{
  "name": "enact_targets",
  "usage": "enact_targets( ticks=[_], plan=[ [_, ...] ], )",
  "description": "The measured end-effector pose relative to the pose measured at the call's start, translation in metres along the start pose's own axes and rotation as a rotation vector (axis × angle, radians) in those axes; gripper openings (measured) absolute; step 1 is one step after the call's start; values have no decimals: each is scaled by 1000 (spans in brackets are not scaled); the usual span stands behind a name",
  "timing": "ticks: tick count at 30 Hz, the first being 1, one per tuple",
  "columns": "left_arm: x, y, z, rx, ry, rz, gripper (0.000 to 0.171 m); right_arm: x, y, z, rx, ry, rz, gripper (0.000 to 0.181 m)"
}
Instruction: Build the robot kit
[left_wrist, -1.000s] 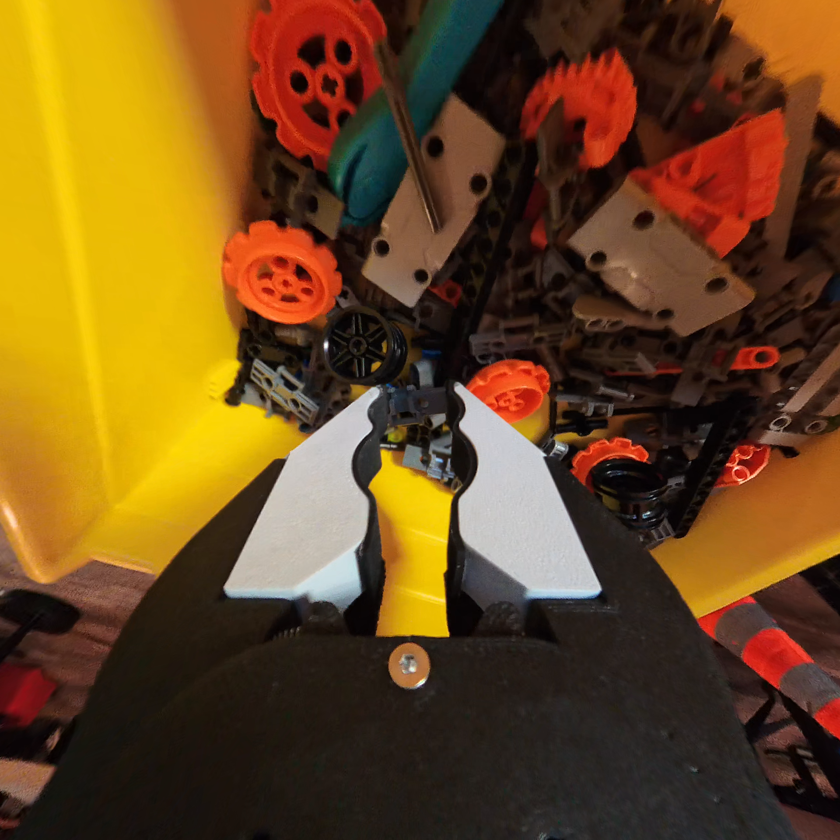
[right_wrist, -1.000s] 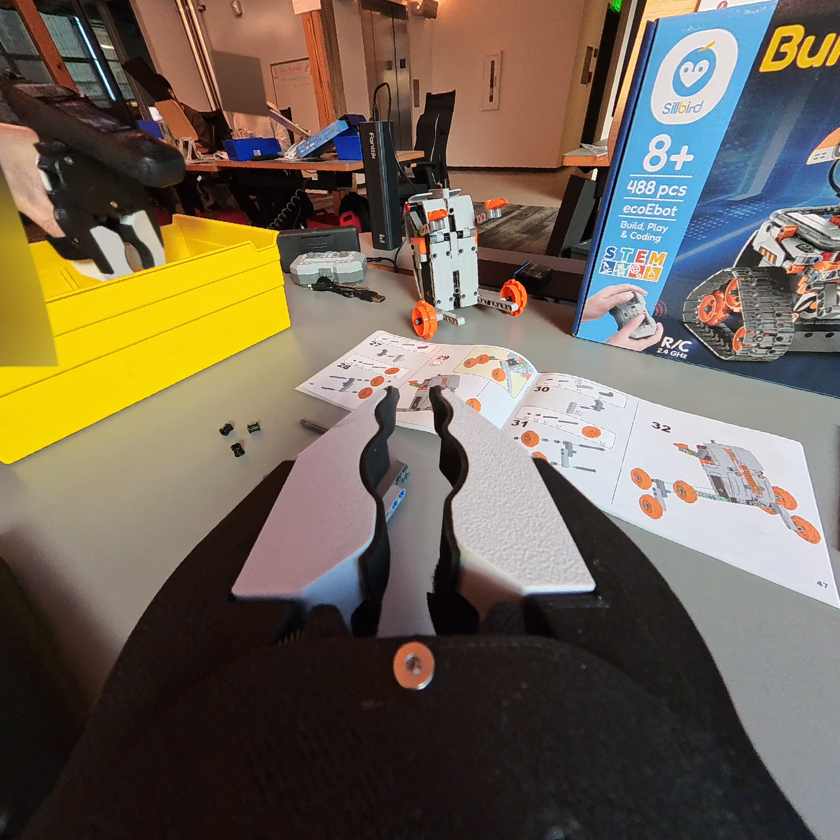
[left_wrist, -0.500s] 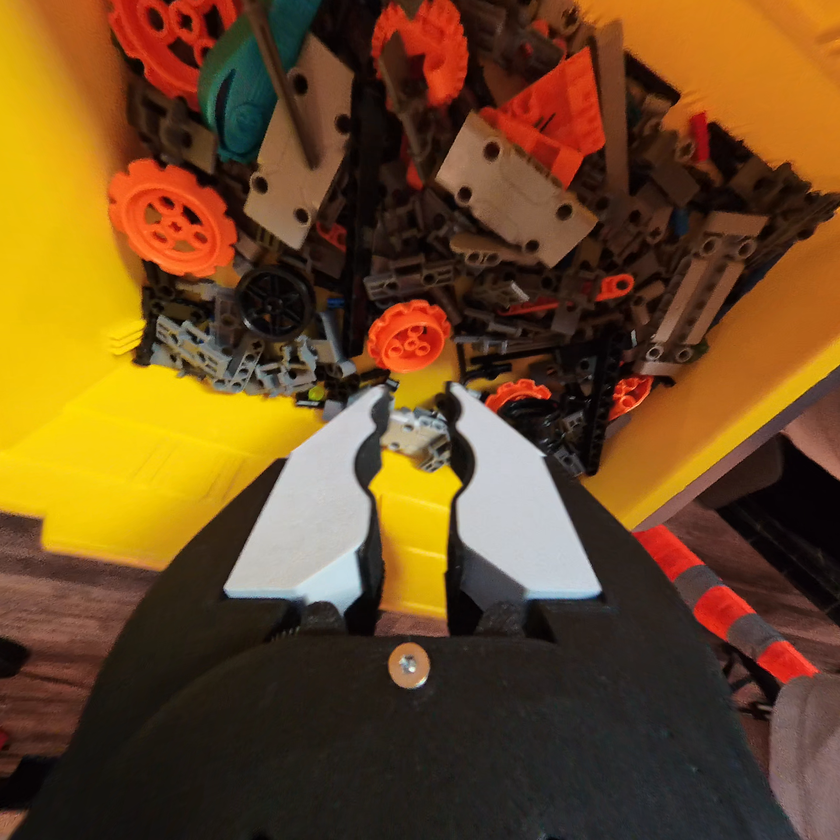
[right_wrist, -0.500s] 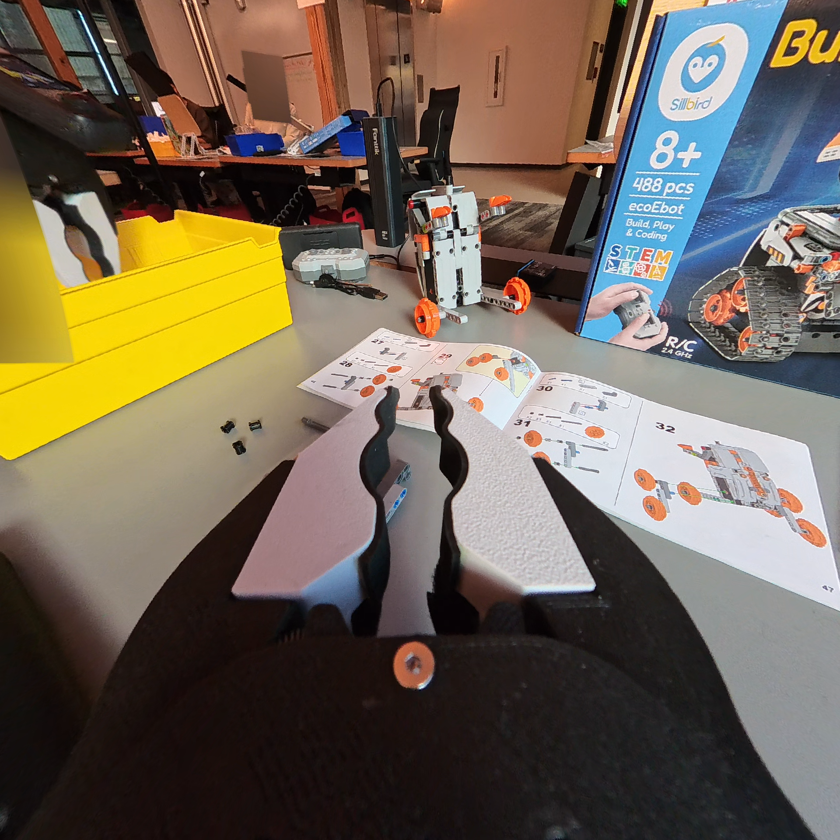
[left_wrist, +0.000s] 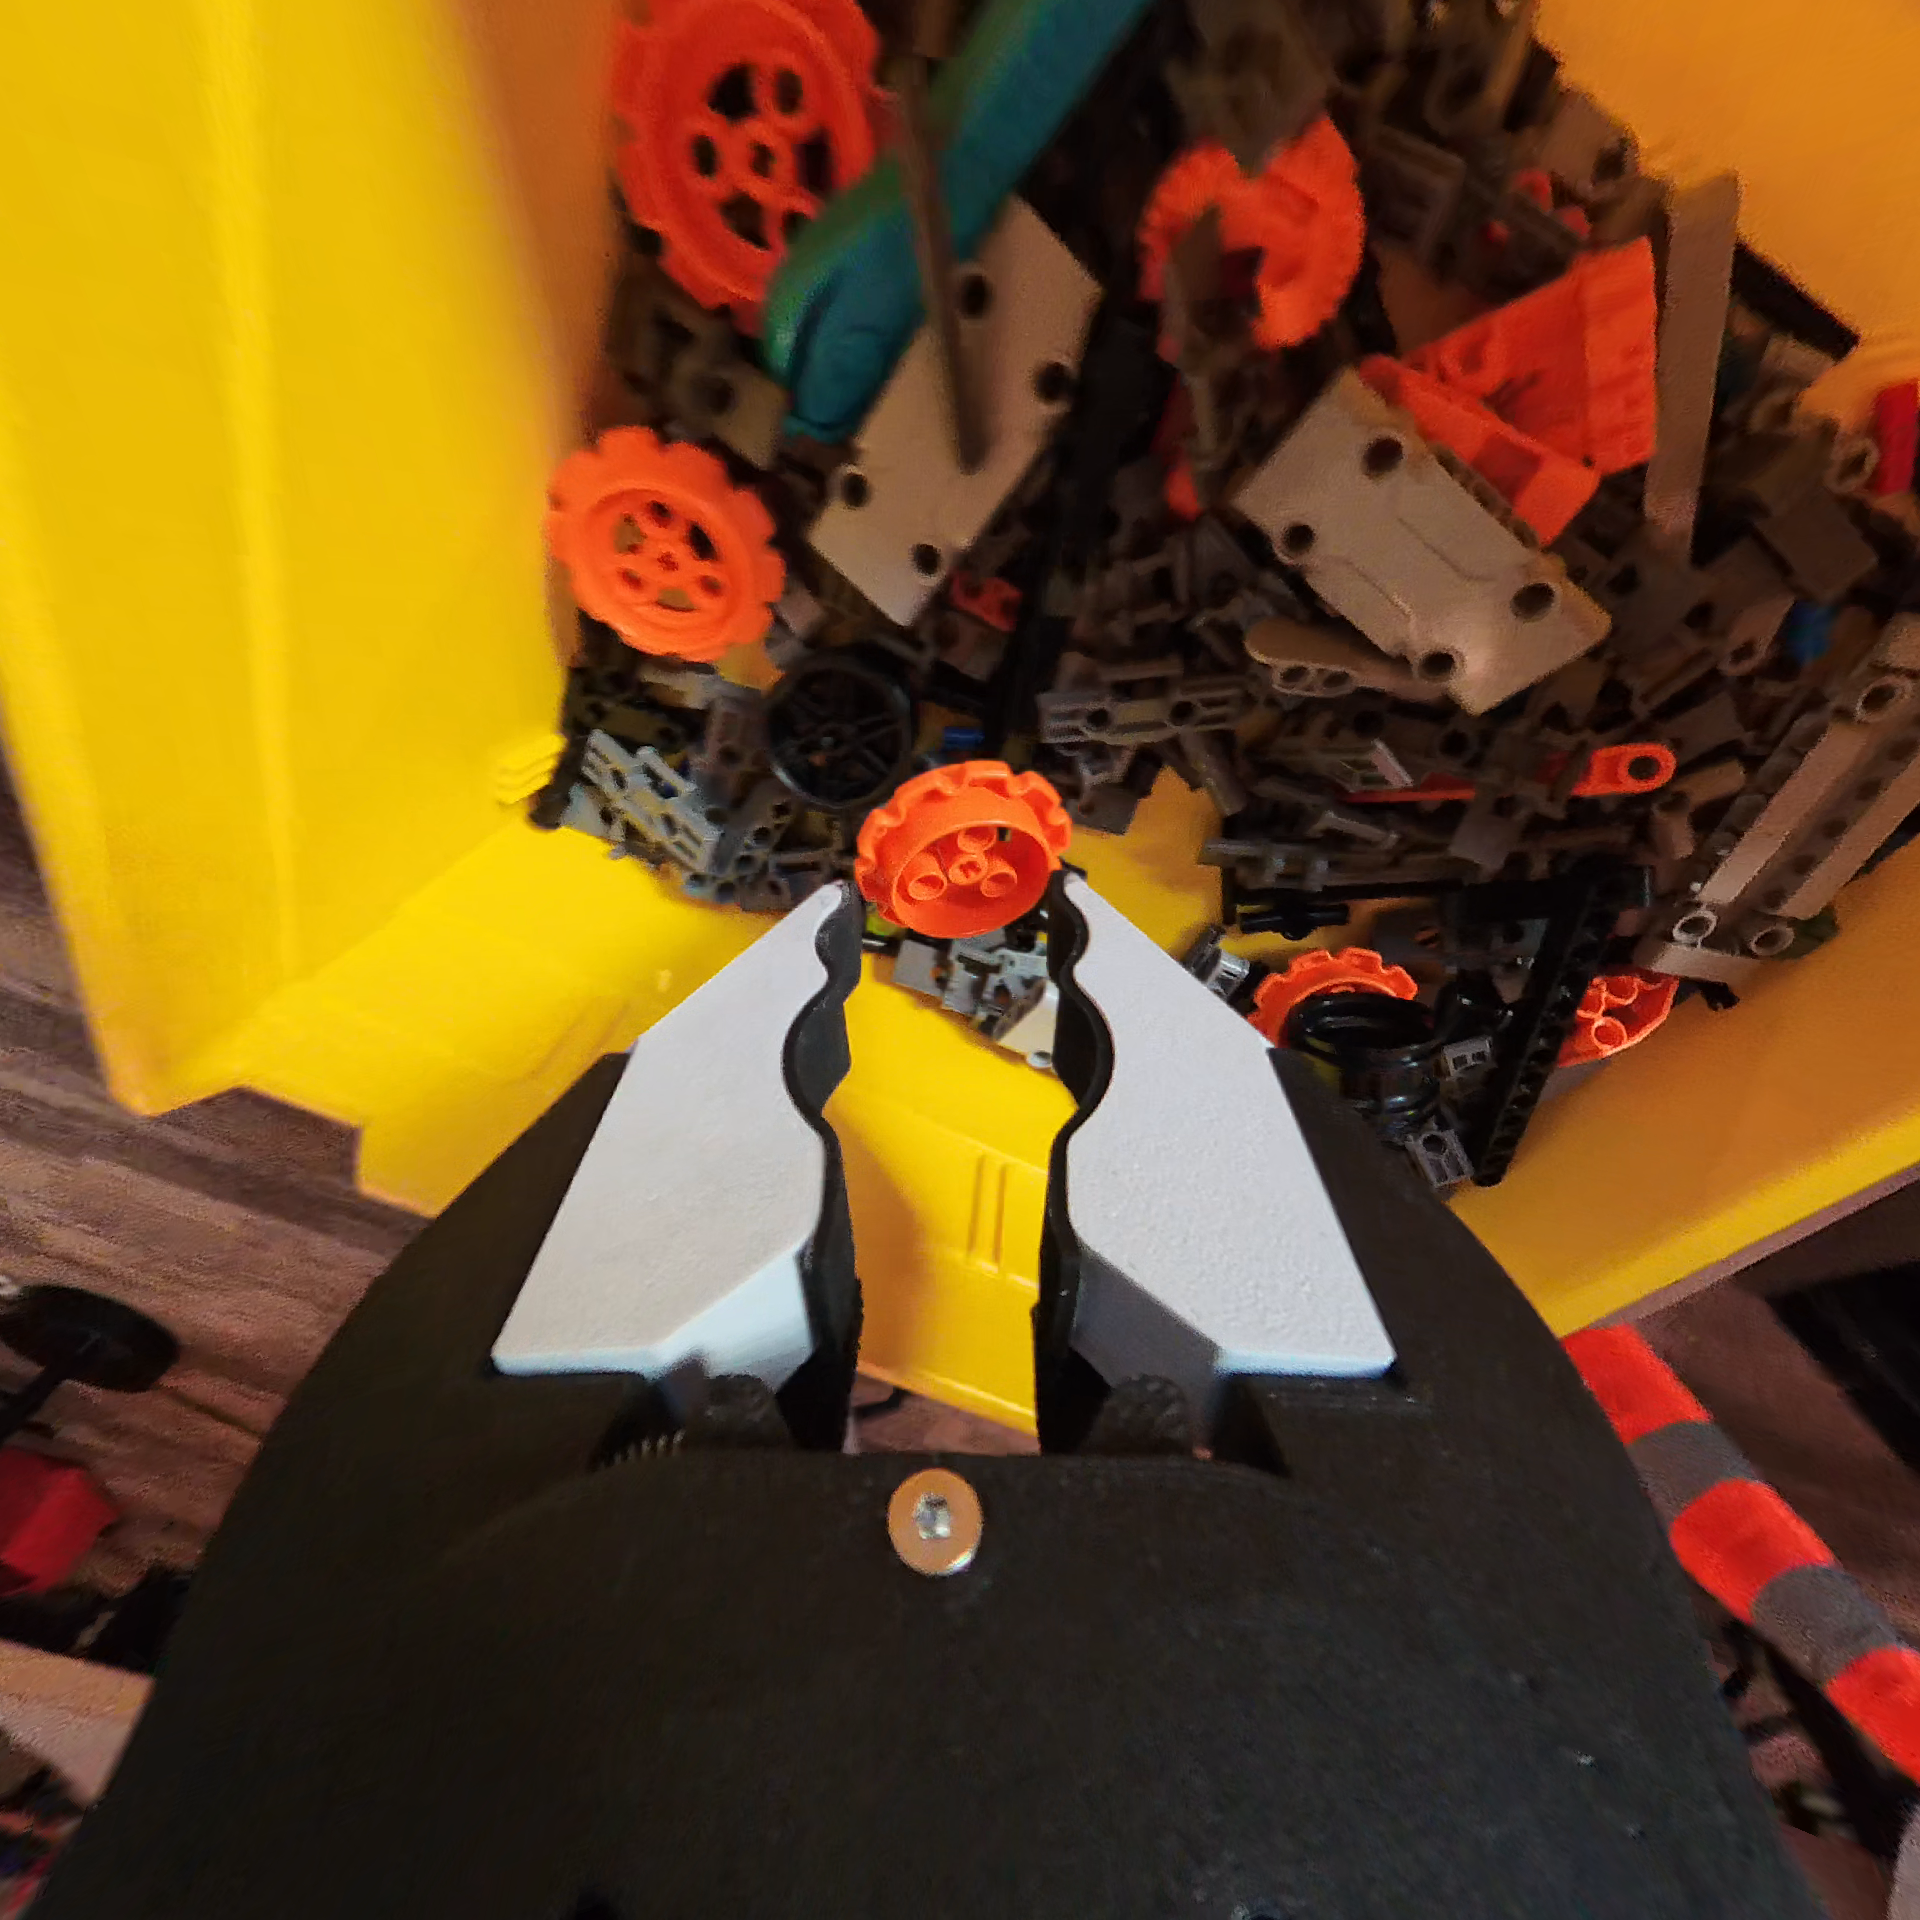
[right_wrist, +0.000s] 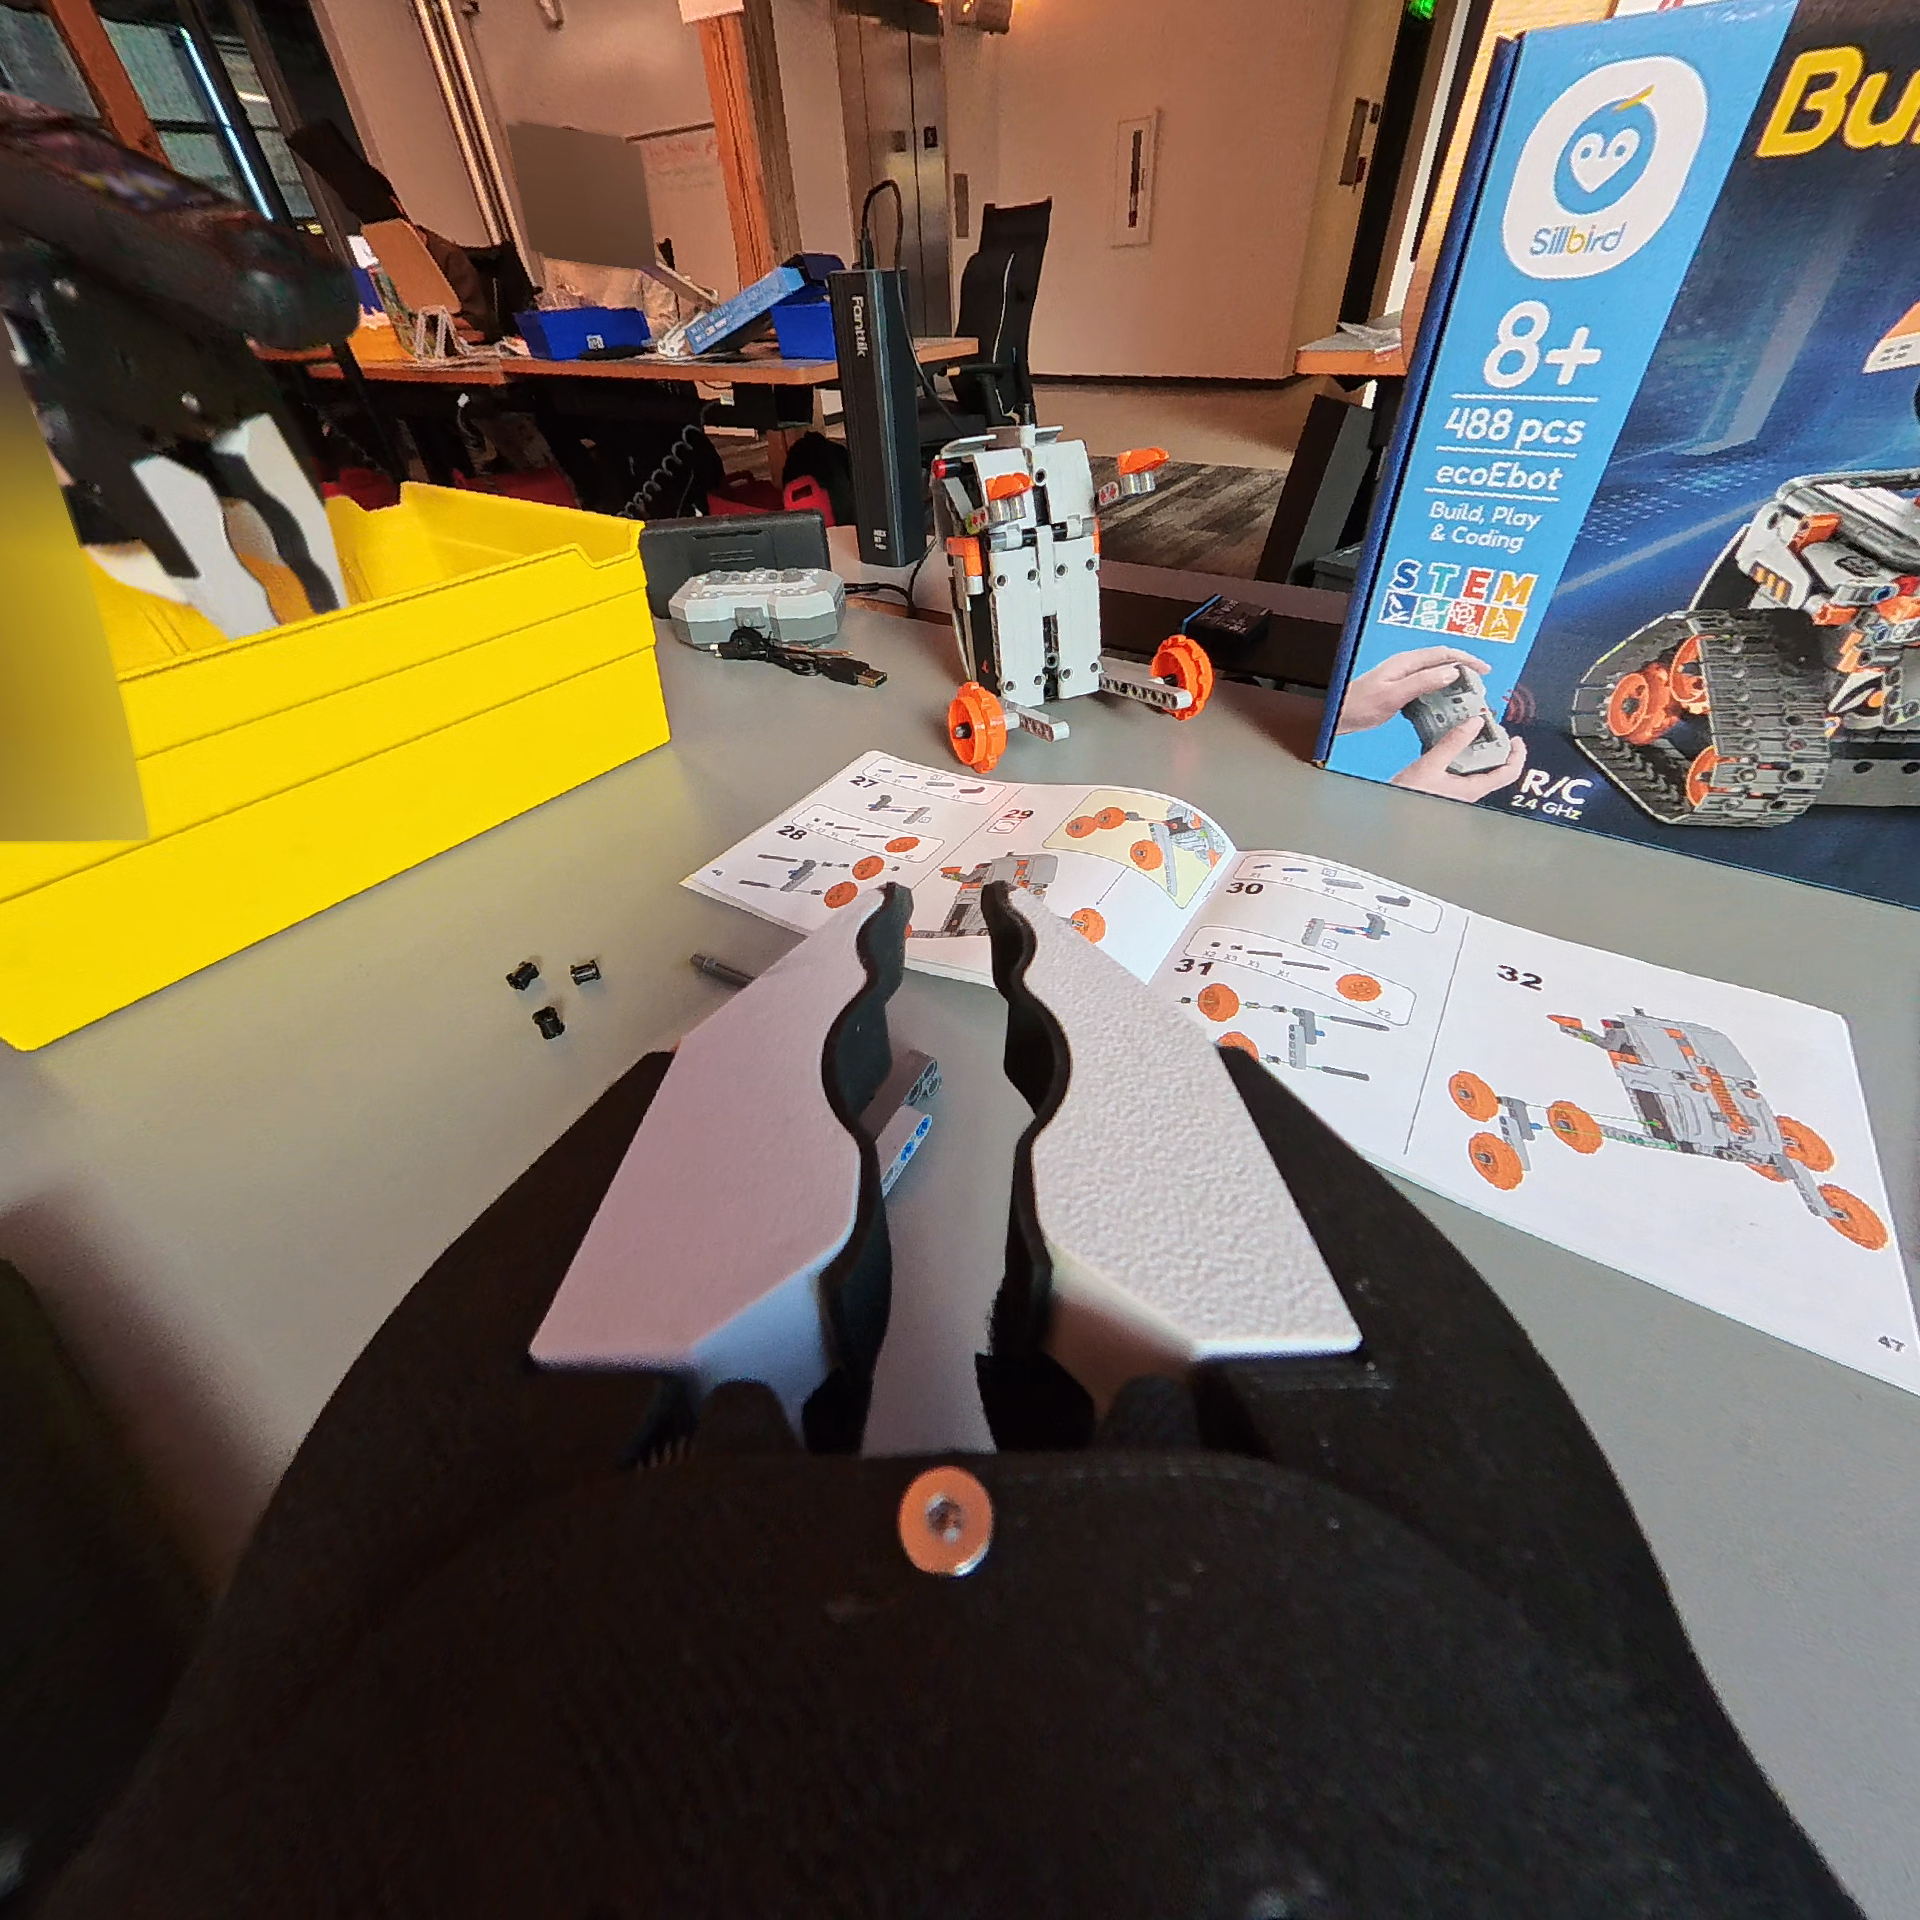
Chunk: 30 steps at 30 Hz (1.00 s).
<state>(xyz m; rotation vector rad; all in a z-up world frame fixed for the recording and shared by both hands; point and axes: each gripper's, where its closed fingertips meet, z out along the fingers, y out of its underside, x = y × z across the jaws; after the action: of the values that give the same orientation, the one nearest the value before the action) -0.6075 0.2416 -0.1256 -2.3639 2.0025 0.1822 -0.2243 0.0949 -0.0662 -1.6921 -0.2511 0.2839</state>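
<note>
Left wrist view: open left claw (left_wrist: 954, 902) flanks orange wheel (left_wrist: 961, 847).

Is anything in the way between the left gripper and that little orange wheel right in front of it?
Nothing visible is. The small orange wheel sits right at the tips of the open left gripper, with only bare yellow bin floor and a grey piece lying low between the fingers.

A bare strip of yellow bin floor (left_wrist: 966, 1174) lies open before the left gripper (left_wrist: 953, 902), walled ahead by the heaped building pieces (left_wrist: 1299, 665) and an orange wheel (left_wrist: 961, 847) between its tips.
</note>
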Motion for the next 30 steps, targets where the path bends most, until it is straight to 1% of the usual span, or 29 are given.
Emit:
enact_targets(
  ticks=[2,3,4,5,6,7,8,9,13,22,30],
  plan=[
    [-11,-9,-4,52,-19,-56,36,0,0,0,-2,-1,4,14],
    [-14,-14,-4,77,-22,-69,55,0,1,0,-3,-1,7,14],
    [-12,-15,-3,73,-5,-73,66,0,0,0,-2,-1,8,14],
    [-9,-12,-2,55,15,-72,60,0,0,-1,1,0,7,14],
    [-6,-7,-1,29,25,-61,47,1,0,-1,3,1,7,14],
    [-4,-1,-1,5,27,-39,23,1,0,-1,4,0,9,14],
    [-3,4,0,-13,25,-17,6,0,-1,-1,4,-2,11,14],
    [-1,9,1,-34,31,-9,8,0,-1,-1,5,-5,12,14],
    [13,23,9,-116,122,-12,7,-1,0,0,2,-9,9,14],
    [16,22,16,-120,136,-22,9,0,-1,-1,8,-5,14,14],
    [13,18,8,-87,114,-37,9,-1,-1,-1,6,-9,9,14]
  ],
)
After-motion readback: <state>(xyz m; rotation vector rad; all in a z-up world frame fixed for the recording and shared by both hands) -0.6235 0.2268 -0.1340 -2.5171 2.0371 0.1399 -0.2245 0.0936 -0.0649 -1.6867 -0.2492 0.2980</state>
